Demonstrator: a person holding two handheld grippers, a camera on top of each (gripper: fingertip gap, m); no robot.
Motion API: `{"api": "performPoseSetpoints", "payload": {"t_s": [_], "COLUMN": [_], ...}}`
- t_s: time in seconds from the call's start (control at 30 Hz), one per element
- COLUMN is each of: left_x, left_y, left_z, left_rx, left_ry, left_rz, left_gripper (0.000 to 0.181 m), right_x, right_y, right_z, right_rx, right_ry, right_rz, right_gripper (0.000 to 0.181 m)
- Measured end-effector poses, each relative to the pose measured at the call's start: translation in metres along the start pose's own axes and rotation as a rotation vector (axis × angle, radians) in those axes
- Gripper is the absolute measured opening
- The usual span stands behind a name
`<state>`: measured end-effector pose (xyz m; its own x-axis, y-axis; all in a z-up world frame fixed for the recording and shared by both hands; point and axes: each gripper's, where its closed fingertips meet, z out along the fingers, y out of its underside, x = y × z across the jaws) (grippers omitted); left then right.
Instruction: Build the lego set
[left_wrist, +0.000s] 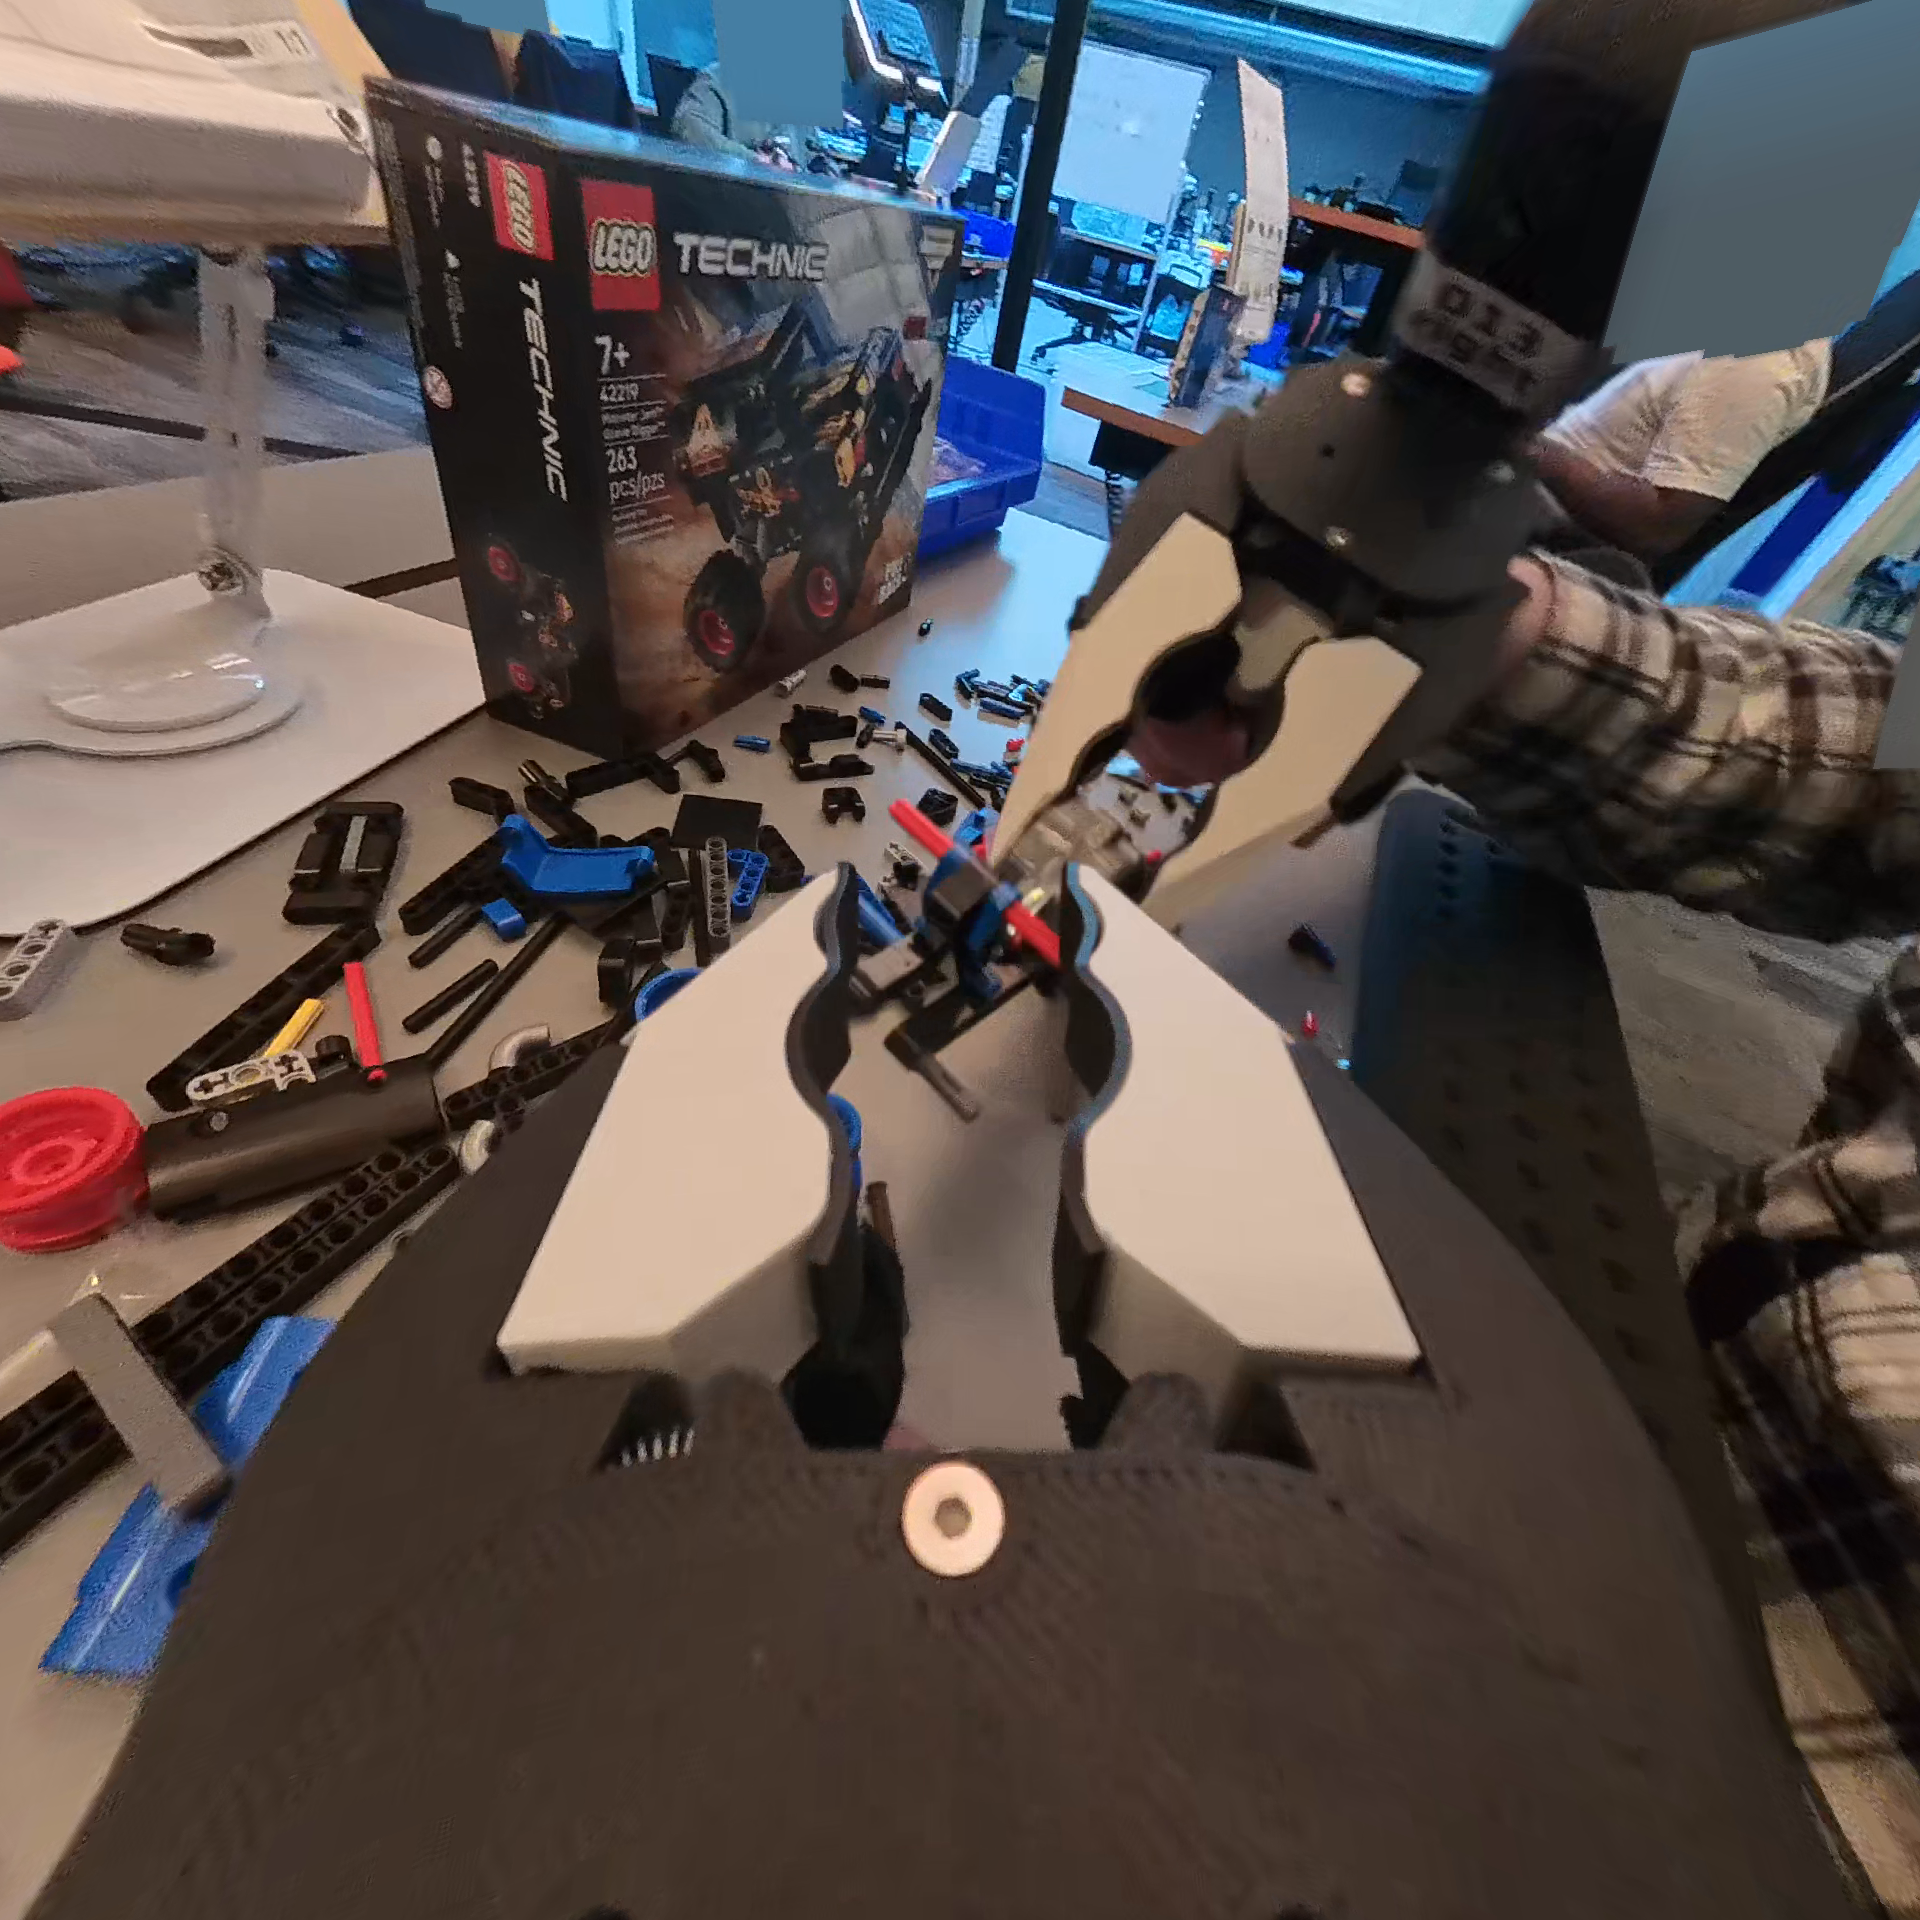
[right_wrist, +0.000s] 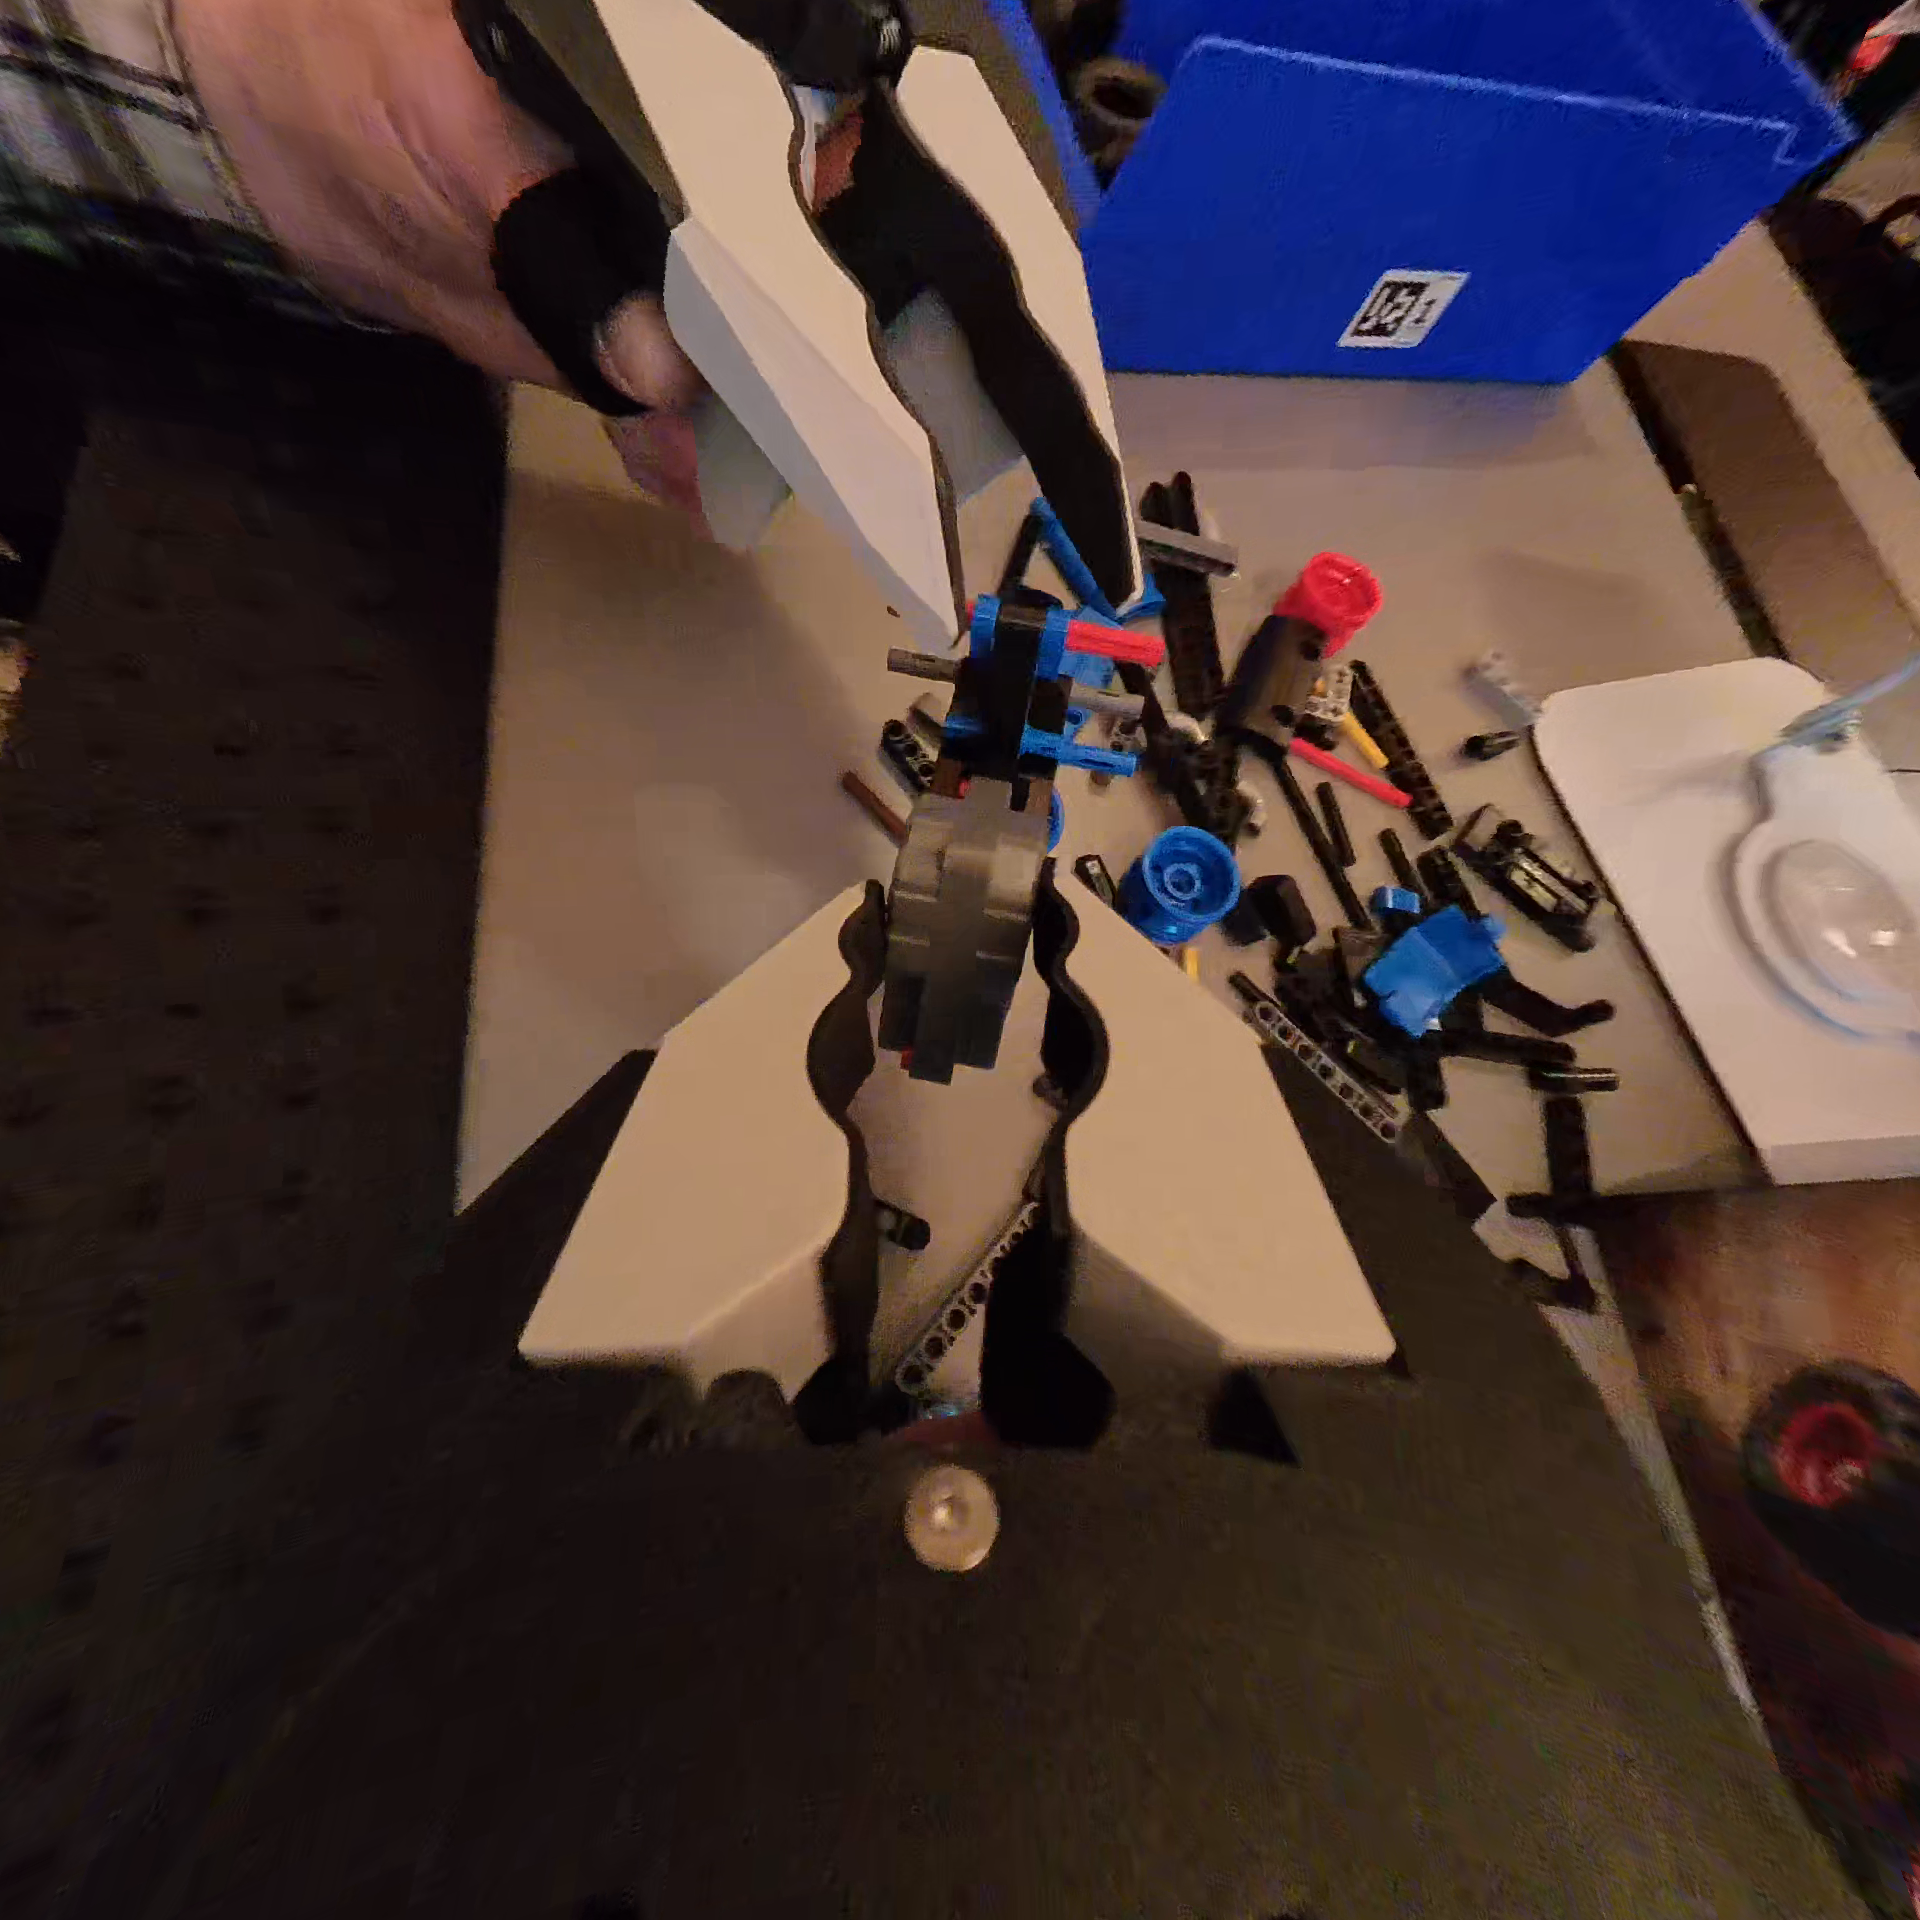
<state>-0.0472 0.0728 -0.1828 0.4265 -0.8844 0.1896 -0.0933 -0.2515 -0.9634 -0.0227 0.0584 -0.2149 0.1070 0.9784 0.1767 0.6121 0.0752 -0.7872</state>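
Both jaws pinch your subassembly (right_wrist: 1003, 707), right gripper (right_wrist: 956, 935), left gripper (left_wrist: 961, 935) | early build | loose parts (left_wrist: 582, 894) mostly unused

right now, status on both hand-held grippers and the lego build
Right hand-held gripper shut on the sub-assembly's dark grey end. Left hand-held gripper closed on its blue and red end. Loose parts litter the table below.

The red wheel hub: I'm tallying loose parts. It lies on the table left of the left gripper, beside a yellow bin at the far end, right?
One slip: the bin is blue, not yellow, as the right wrist view shows. The red wheel hub does lie left of the left gripper.
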Motion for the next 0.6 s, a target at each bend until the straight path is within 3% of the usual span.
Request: {"api": "performPoseSetpoints", "payload": {"t_s": [0.1, 0.2, 0.5, 0.6], "left_x": [0.008, 0.014, 0.027, 0.024], "left_y": [0.007, 0.008, 0.024, 0.029], "left_z": [-0.007, -0.013, -0.035, -0.031], "left_rx": [-0.044, -0.048, -0.092, -0.084], "left_ry": [0.055, 0.079, 0.157, 0.127], "left_rz": [0.007, 0.030, 0.054, 0.063], "left_gripper": [0.039, 0.039, 0.053, 0.044], "right_x": [-0.008, -0.011, -0.016, -0.017], "right_y": [-0.005, -0.008, -0.025, -0.028], "right_z": [-0.005, -0.005, -0.003, 0.004], "right_rx": [0.053, 0.097, 0.121, 0.134], "right_ry": [-0.168, -0.243, -0.328, -0.384], "right_rz": [0.084, 0.110, 0.004, 0.000], "right_gripper": [0.026, 0.025, 0.025, 0.025]}}
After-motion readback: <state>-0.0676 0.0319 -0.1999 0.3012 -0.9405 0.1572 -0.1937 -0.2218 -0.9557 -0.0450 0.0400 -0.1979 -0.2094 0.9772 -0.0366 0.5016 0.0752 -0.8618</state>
